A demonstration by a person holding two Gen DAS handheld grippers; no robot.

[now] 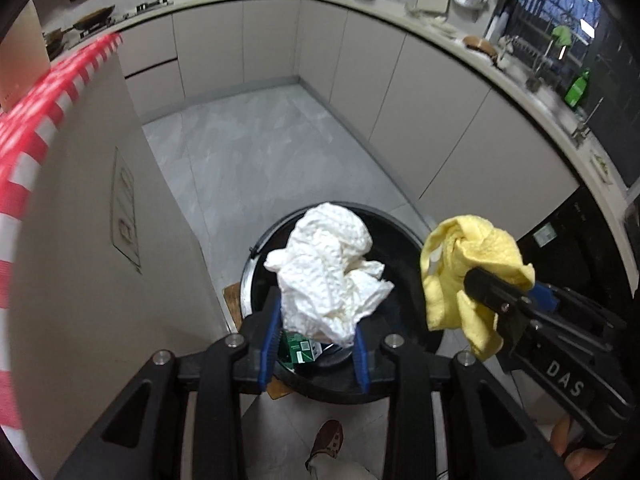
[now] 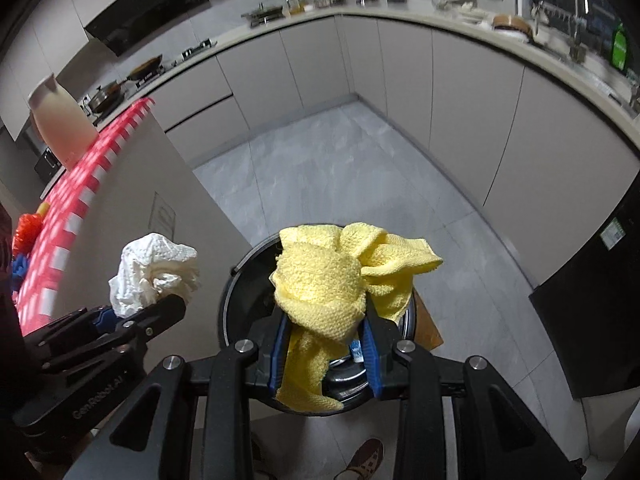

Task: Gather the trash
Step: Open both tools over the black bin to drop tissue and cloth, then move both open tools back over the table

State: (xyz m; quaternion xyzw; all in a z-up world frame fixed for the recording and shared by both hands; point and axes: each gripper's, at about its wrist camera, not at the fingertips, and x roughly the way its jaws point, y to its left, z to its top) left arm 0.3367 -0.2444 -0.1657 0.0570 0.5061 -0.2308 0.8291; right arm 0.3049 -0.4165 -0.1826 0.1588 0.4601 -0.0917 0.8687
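Note:
My left gripper (image 1: 316, 320) is shut on a crumpled white paper towel (image 1: 328, 272) and holds it above the open black trash bin (image 1: 404, 236) on the floor. The towel also shows in the right wrist view (image 2: 156, 272). My right gripper (image 2: 324, 332) is shut on a crumpled yellow cloth (image 2: 332, 280) and holds it above the same bin (image 2: 236, 300). The yellow cloth shows at the right of the left wrist view (image 1: 468, 272). Green packaging (image 1: 300, 350) lies inside the bin.
A counter with a red and white checked cloth (image 1: 40, 112) stands at the left, close to the bin. Grey cabinets (image 1: 440, 92) run around the room under a cluttered worktop. A black appliance (image 2: 600, 300) stands at the right. The person's shoe (image 1: 328, 440) is below.

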